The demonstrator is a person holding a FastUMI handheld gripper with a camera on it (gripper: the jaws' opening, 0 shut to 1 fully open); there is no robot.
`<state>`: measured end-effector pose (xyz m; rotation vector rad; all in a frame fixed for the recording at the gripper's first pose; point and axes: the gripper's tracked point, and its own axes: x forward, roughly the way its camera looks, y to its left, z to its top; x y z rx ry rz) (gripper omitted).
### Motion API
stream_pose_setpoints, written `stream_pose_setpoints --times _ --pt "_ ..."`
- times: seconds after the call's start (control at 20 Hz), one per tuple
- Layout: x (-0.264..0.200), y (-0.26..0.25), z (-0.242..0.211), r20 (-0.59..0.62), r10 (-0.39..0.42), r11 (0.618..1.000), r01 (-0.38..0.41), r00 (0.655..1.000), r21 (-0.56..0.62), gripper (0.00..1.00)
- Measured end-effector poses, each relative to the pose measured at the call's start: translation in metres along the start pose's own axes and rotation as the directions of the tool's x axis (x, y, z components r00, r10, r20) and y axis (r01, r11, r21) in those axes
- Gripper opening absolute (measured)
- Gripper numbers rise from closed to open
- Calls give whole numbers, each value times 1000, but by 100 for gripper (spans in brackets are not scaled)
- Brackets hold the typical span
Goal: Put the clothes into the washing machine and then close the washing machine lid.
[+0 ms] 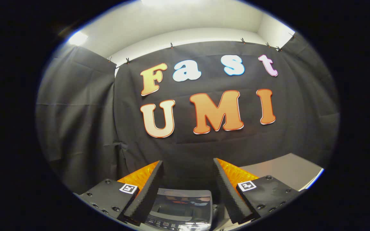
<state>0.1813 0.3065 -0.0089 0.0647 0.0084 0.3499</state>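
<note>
The small grey top-loading washing machine (pixel 181 208) with a dark glossy lid sits low between the claw's (pixel 188 166) 2 fingers (pixel 146 192), and everything else is placed from it. Its lid lies flat and closed, reflecting blurred colours, with a row of small buttons along its near edge. Above and beyond the machine there is open air up to the black cloth booth wall (pixel 204 147), which hangs in folds straight behind it and wraps round to its left. To the right of the machine, past the right finger, a pale flat table (pixel 284 170) surface runs back to the cloth. Above the cloth a white wall and ceiling (pixel 188 35) show, with a bright light to the upper left. The claw is released: the 2 ridged fingers stand wide apart, tips well above the machine, touching nothing, aimed level at the cloth rather than down at the lid. The machine's body and near edge are cut off below the fingers, and the clothes cannot be made out.
</note>
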Motion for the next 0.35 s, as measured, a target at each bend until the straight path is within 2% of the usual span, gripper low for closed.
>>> stream_pose_setpoints --times 0.2,0.35 --pt "-69 -52 43 53 -30 999 32 998 -21 98" --pt "-116 -95 52 53 -68 997 70 996 -28 98"
